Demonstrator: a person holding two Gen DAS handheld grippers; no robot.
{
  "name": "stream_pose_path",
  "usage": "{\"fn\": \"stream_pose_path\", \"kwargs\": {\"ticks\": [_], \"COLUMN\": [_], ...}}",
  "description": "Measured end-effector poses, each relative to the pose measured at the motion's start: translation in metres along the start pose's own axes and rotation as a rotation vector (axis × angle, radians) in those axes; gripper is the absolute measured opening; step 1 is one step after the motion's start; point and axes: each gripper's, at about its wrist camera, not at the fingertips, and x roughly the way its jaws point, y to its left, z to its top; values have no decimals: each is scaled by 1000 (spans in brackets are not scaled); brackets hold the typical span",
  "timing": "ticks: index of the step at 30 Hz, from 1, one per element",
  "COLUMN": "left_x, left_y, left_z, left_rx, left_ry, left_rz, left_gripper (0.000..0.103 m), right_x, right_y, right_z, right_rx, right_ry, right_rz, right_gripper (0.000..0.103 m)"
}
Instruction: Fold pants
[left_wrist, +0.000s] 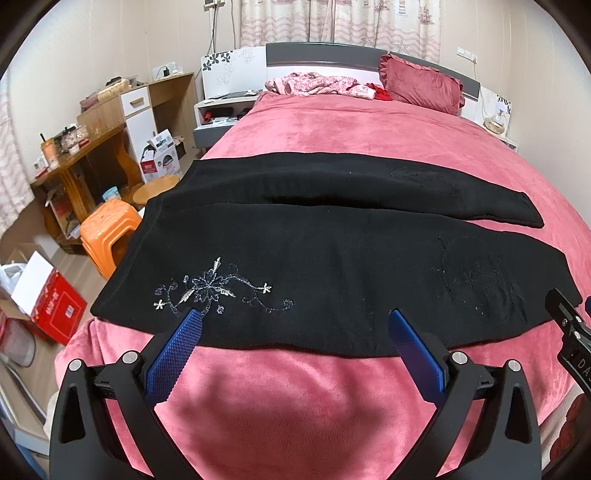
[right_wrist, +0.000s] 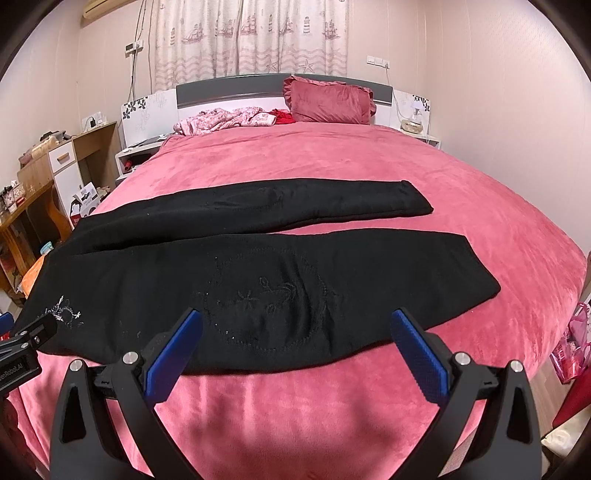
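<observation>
Black pants (left_wrist: 332, 258) lie flat across the near part of the pink bedspread (left_wrist: 332, 122), legs parted. Left gripper (left_wrist: 295, 317) hovers spread wide at their near edge, right gripper (right_wrist: 295, 317) likewise, both gripping nothing.

Black pants (left_wrist: 332, 266) lie flat across a pink bedspread (left_wrist: 369, 129), waistband toward the left edge, legs running right and slightly apart. Silver floral embroidery (left_wrist: 218, 290) sits near the front hem. The left gripper (left_wrist: 293, 317) hovers at the near edge, blue fingers (left_wrist: 177, 350) spread wide, nothing between them. The right gripper's tip (left_wrist: 565, 314) enters at far right. An orange stool (left_wrist: 109, 229) stands on the floor left of the bed.
</observation>
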Motion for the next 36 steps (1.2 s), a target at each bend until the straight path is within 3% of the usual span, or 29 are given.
{"fn": "stream_pose_path", "kwargs": {"ticks": [36], "left_x": [8], "left_y": [4], "left_z": [-3], "left_rx": [-22], "left_ry": [47], "left_rz": [-10], "left_gripper": [100], "right_x": [12], "right_y": [-5], "right_z": [-3], "right_rx": [4], "right_ry": [36], "right_rz": [5], "right_gripper": [101]}}
